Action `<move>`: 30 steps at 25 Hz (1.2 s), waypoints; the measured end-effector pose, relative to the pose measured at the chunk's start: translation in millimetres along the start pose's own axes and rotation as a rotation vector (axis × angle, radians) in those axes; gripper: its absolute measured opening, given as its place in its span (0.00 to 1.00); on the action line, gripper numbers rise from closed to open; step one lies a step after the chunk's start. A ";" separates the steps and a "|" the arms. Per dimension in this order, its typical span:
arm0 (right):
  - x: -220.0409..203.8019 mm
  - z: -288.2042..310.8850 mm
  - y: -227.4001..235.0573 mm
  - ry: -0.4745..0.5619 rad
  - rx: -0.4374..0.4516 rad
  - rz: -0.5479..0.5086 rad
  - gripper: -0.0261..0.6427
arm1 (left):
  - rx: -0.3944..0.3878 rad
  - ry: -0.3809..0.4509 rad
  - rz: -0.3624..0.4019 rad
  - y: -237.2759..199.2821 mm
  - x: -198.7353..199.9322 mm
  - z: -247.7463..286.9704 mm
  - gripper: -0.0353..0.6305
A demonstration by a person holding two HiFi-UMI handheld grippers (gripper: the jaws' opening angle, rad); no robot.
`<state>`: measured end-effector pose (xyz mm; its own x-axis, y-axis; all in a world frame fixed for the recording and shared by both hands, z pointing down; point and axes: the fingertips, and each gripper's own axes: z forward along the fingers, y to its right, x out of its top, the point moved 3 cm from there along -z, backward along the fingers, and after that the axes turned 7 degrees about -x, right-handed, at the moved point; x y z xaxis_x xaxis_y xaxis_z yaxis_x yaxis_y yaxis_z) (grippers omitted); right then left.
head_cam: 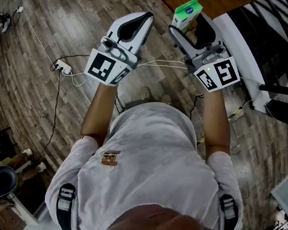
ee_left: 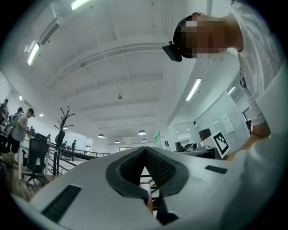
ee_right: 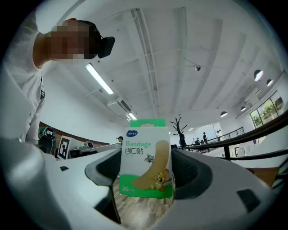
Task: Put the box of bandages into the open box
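Right gripper (head_cam: 187, 25) fingers grasp white-and-green box of bandages (ee_right: 145, 152) (cartoon plaster print); left gripper (ee_left: 145, 151) fingers clenched.

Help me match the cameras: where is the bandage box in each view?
Head view: bandage box top centre, in the right gripper.
Left gripper view: small, right of centre, probably it.
Right gripper view: centre, between the jaws.
Shared: the person's white shirt.

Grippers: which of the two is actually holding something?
The right gripper: a green-and-white bandage box is clamped between its jaws. The left gripper has its jaws closed together with nothing between them.
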<state>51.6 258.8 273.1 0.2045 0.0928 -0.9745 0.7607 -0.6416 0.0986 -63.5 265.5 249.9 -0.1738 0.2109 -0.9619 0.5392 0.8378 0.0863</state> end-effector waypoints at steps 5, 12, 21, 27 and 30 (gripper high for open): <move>-0.9 9.8 -7.2 0.003 0.001 -0.001 0.54 | -0.004 0.006 0.000 -8.8 2.2 -7.3 0.08; -7.3 24.6 -9.0 0.015 -0.019 0.024 0.54 | -0.018 0.005 -0.010 -27.3 -3.3 -15.2 0.08; -15.3 47.5 -24.2 0.012 -0.069 0.008 0.54 | -0.051 0.018 -0.025 -60.2 -5.4 -37.0 0.08; -18.1 74.7 -23.1 0.005 -0.106 0.010 0.54 | -0.075 0.019 -0.039 -95.6 -5.8 -37.9 0.08; -23.4 71.5 -32.3 0.007 -0.121 0.021 0.54 | -0.086 0.018 -0.040 -93.3 -7.1 -49.9 0.08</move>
<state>-21.8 222.9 278.3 0.2254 0.0857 -0.9705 0.8247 -0.5471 0.1432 -153.7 211.0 261.6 -0.2089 0.1849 -0.9603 0.4587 0.8858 0.0708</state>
